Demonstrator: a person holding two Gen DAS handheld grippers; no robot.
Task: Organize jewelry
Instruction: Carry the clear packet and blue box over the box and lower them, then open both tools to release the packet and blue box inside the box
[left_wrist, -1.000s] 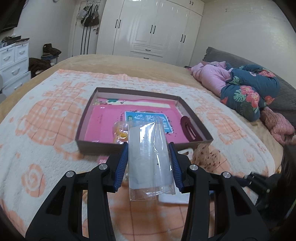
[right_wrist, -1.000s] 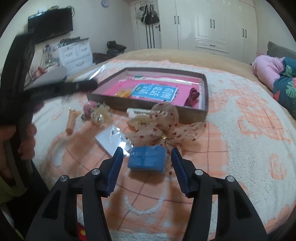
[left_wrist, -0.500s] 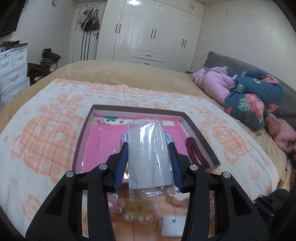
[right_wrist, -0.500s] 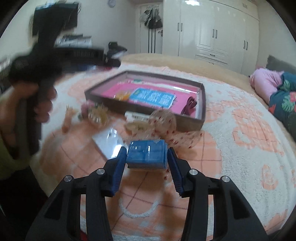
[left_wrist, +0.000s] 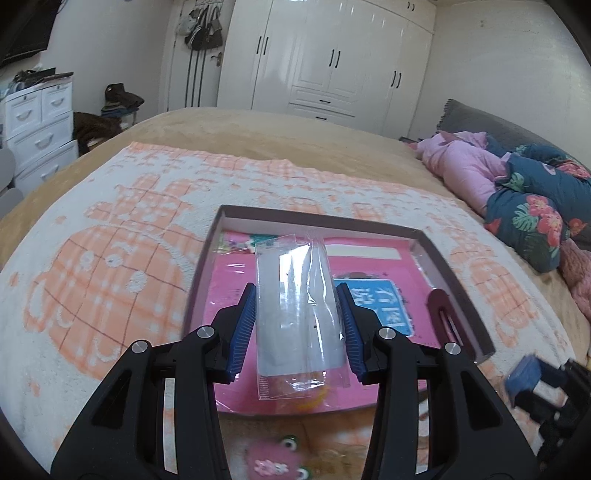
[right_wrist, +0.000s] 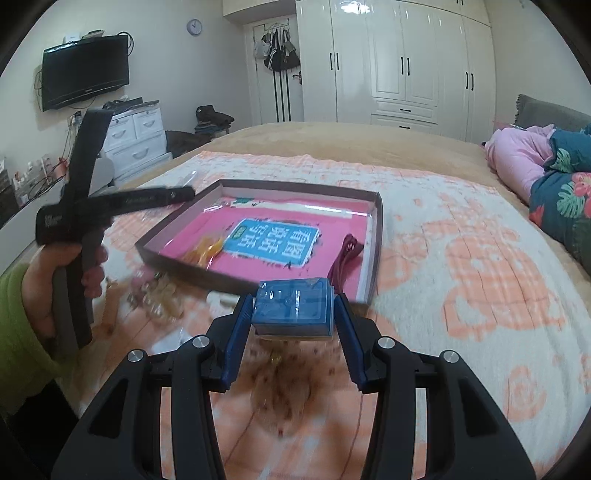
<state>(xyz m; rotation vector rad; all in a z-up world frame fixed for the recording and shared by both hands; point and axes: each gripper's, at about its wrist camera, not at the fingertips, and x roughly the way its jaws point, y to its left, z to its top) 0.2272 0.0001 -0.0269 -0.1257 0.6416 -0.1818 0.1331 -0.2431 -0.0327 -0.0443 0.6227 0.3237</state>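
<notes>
Plastic bag (left_wrist: 295, 314) sits clamped in the left gripper (left_wrist: 297, 314) over the tray (left_wrist: 458, 280). Right gripper (right_wrist: 293, 306), clamped on a blue box (right_wrist: 291, 306), hangs at the tray's five o'clock corner.

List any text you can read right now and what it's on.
"看图": large white characters on the blue label of the pink book in the tray. The rest is probably "说话写话", but I'm not certain.
White print on the left gripper's black arm: too blurred to read.
Wall clock numerals: too small to read.
</notes>
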